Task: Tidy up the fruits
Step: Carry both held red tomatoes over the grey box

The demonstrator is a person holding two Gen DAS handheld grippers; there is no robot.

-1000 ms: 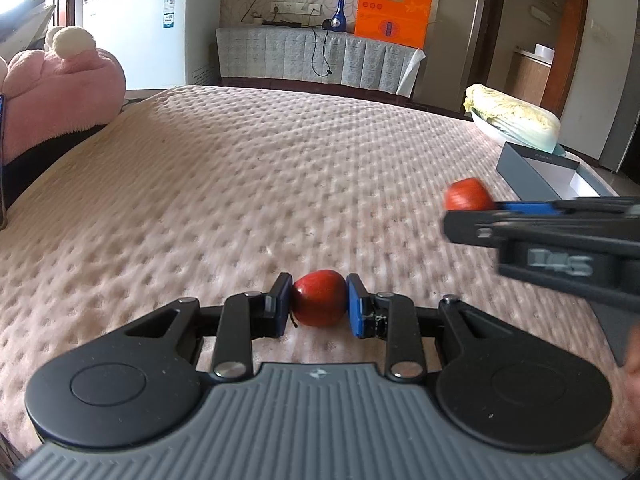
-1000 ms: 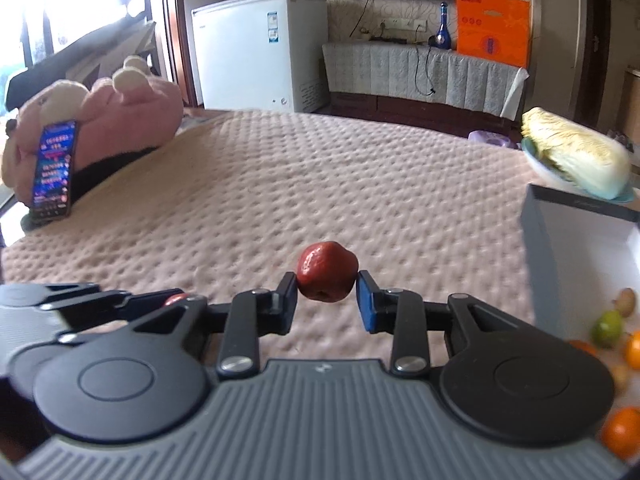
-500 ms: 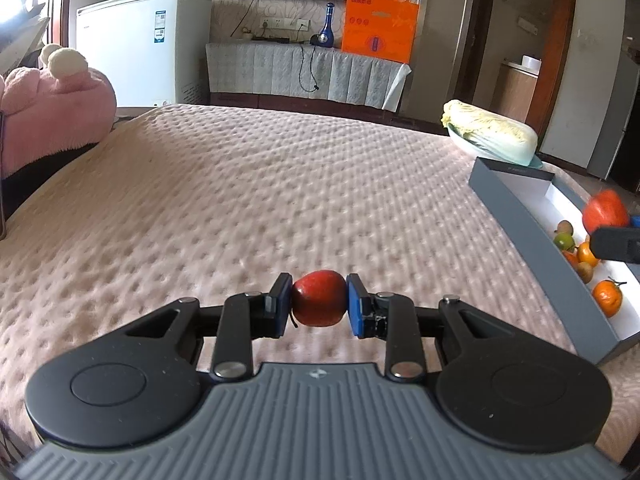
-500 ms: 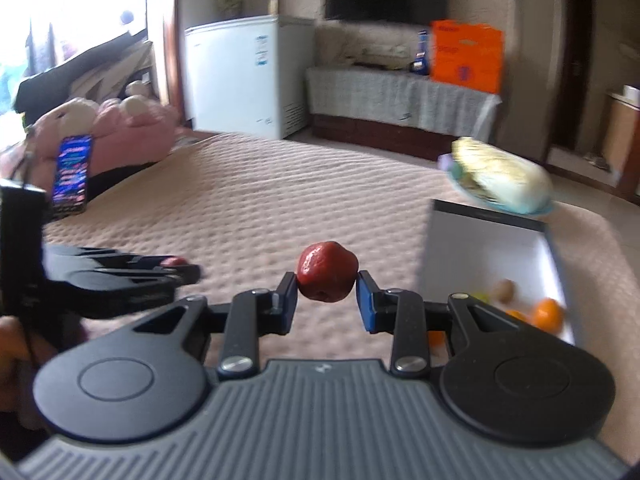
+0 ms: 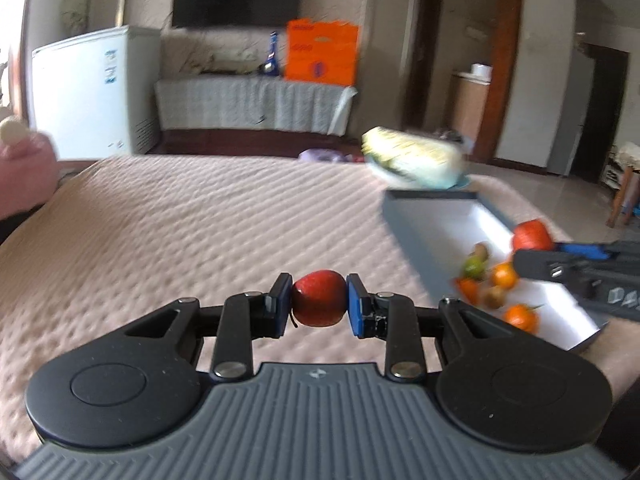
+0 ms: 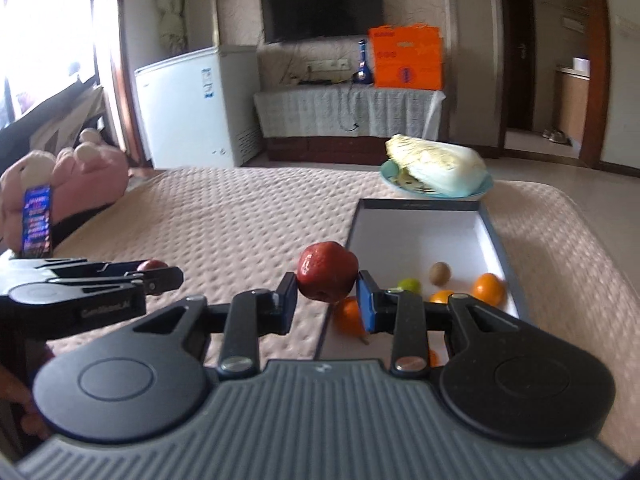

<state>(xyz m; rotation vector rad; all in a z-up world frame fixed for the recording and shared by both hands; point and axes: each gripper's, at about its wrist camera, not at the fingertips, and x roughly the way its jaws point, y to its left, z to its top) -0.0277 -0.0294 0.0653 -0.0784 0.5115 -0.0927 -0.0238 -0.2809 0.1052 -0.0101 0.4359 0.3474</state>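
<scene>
- The left gripper (image 5: 318, 300) pinches a red apple (image 5: 318, 298) between its two blue pads, held in the air above the pink quilted bed (image 5: 200, 220), near the bed's right side.
- The right gripper (image 6: 327, 298) pinches a second, darker red apple (image 6: 327, 276) the same way; from the left wrist view this apple (image 5: 531, 236) sits above the open tray.
- The tray (image 6: 496, 240), dark-walled and white inside, lies on the bed along its right edge.
- In the tray's near half lie several small fruits: oranges (image 6: 488, 289), a green fruit (image 6: 409, 285) and a brown kiwi-like fruit (image 6: 440, 273). Its far half is bare white.
- Just beyond the tray's far end, a napa cabbage (image 6: 436, 164) lies on a light blue plate (image 6: 390, 178) near the bed's far right corner.
- At the bed's left edge rest a pink plush toy (image 6: 76, 176) and an upright phone (image 6: 37, 220) with a lit screen.
- Past the bed stand a white freezer (image 6: 188, 108), a cloth-covered cabinet (image 6: 344, 112) carrying an orange bag (image 6: 406, 58), and a wall television (image 6: 320, 4).
</scene>
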